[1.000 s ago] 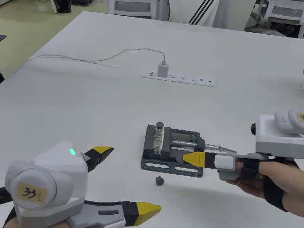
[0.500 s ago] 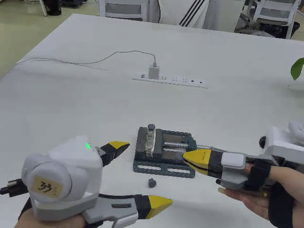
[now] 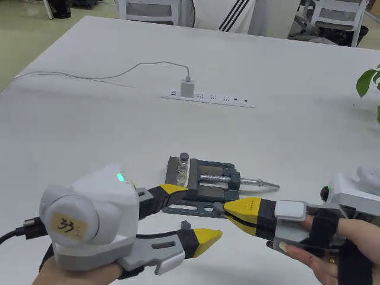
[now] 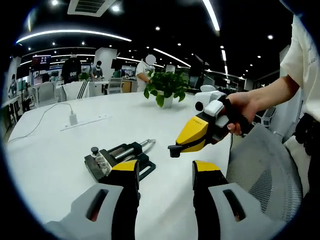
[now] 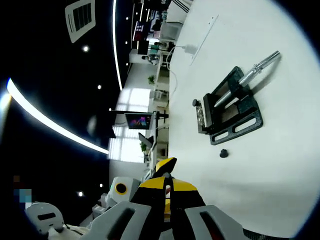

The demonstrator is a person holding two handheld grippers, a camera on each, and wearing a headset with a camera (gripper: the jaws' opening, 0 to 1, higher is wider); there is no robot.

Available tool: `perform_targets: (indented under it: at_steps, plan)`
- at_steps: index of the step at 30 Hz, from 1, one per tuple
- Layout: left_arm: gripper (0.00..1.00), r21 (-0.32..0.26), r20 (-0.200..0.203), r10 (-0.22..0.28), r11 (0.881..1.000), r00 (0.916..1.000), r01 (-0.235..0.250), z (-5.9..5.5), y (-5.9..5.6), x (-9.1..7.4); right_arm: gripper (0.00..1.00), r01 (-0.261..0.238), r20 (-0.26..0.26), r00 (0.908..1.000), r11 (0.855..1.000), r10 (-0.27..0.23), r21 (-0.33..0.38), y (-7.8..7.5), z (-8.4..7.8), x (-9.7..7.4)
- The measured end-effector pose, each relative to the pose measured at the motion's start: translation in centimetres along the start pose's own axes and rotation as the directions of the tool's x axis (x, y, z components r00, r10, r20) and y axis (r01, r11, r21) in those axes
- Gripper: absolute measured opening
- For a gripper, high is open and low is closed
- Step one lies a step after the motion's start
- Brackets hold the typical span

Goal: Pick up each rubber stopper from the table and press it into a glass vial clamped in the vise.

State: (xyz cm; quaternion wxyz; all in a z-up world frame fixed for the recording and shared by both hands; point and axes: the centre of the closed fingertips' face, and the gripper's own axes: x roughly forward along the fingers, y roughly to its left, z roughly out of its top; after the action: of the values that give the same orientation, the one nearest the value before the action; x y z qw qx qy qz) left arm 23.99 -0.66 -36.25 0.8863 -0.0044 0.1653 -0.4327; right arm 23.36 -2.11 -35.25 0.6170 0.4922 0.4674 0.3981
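White table (image 3: 89,130) runs back to a power strip (image 3: 208,97) at upper centre. At lower left the left gripper (image 3: 196,212) has its jaws spread wide. The loose stopper (image 3: 186,225) lies on the table in the gap between them: small, dark, round and squat. To pick it up well, I would bring the jaws down level on either side and close on its body, not its edge, so it stays upright for pressing. Just above, the vise (image 3: 205,178) clamps a glass vial (image 3: 183,173) at its left end, already capped. At lower right the right gripper (image 3: 230,210) is clenched on nothing.
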Motion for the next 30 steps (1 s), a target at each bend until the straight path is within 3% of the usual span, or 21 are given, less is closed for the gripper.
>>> perform_targets:
  at_steps: [7, 14, 30]
  plan:
    - [0.18, -0.009, 0.01, -0.048, 0.999, 0.9988, 0.048, 0.1, -1.0, 0.1, 0.0, 0.026, -0.026, 0.9993, 0.999, -0.027, -0.033, -0.9, -0.4, -0.3]
    - [0.08, -0.02, 0.007, -0.086, 0.996, 0.9963, 0.086, 0.1, -1.5, 0.1, 0.0, 0.028, -0.039, 0.9988, 0.999, -0.03, -0.046, -1.2, -1.0, -0.1]
    - [0.05, -0.017, -0.017, -0.102, 0.995, 0.9947, 0.101, -0.4, -1.9, -0.2, 0.0, 0.022, -0.057, 0.9981, 0.997, -0.026, -0.069, -0.9, -1.6, 0.4]
